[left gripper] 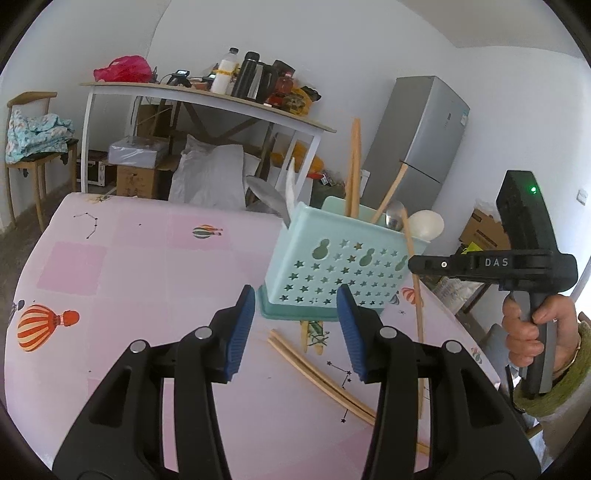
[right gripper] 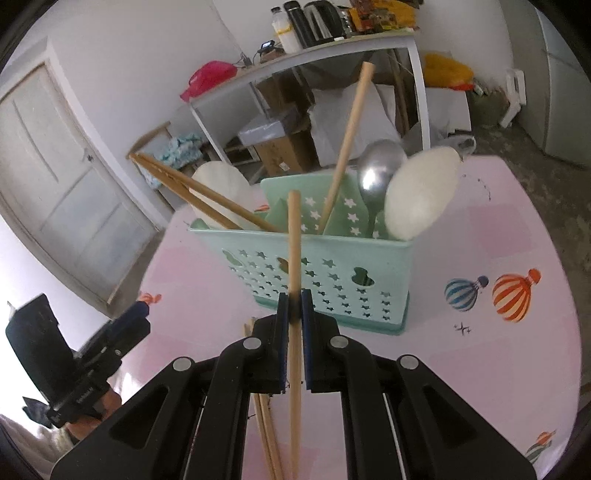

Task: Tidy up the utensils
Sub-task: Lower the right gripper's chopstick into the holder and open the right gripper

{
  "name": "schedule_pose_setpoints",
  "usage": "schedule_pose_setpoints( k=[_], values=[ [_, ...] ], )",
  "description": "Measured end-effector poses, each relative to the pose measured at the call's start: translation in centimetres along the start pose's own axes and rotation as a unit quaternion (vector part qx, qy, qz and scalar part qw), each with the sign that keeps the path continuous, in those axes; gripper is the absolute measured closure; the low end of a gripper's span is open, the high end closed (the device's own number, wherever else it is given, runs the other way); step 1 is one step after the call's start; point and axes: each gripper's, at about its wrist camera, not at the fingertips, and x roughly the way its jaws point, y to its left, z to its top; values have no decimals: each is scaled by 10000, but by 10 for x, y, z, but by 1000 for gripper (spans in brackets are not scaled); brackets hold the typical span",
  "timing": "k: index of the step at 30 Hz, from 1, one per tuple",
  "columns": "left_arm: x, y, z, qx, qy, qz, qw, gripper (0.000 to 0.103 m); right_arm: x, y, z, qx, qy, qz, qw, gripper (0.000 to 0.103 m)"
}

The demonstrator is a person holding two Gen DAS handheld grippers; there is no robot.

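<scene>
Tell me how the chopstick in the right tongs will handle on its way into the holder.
The chopstick looks stiff: it stands straight with no sag. It is probably light, being thin wood. The right tongs pinch it on a small patch with long ends free, so it may pivot or slip if it bumps the rim of the holder.

White walls [left gripper: 369,44]. Panelled white door [right gripper: 55,177] at left in right wrist view. White-framed table [left gripper: 207,99] with wooden top stood against wall, cluttered with bottles, kettle [right gripper: 321,18], red bag [left gripper: 123,68]. Boxes and white sack [left gripper: 210,173] beneath. Grey fridge [left gripper: 421,136] beside. Wooden chair [left gripper: 33,147] held folded cloth. Floor bare concrete [right gripper: 517,136]. Daylight soft.
</scene>
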Motion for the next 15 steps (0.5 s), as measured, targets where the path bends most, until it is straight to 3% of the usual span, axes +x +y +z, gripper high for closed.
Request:
schedule_pose_setpoints(
  k=[3, 8, 15],
  values=[
    [3, 3, 0, -64, 68, -3, 10000, 59, -13, 14, 8, -193, -242, 2, 9995, 96],
    [5, 4, -2, -84, 90, -1, 9999, 59, -57, 37, 38, -464, -1068, 110, 9931, 96],
    [9, 6, -4, -123, 132, 28, 9998, 59, -122, 58, 78, -658, -2819, 169, 9570, 96]
  ],
)
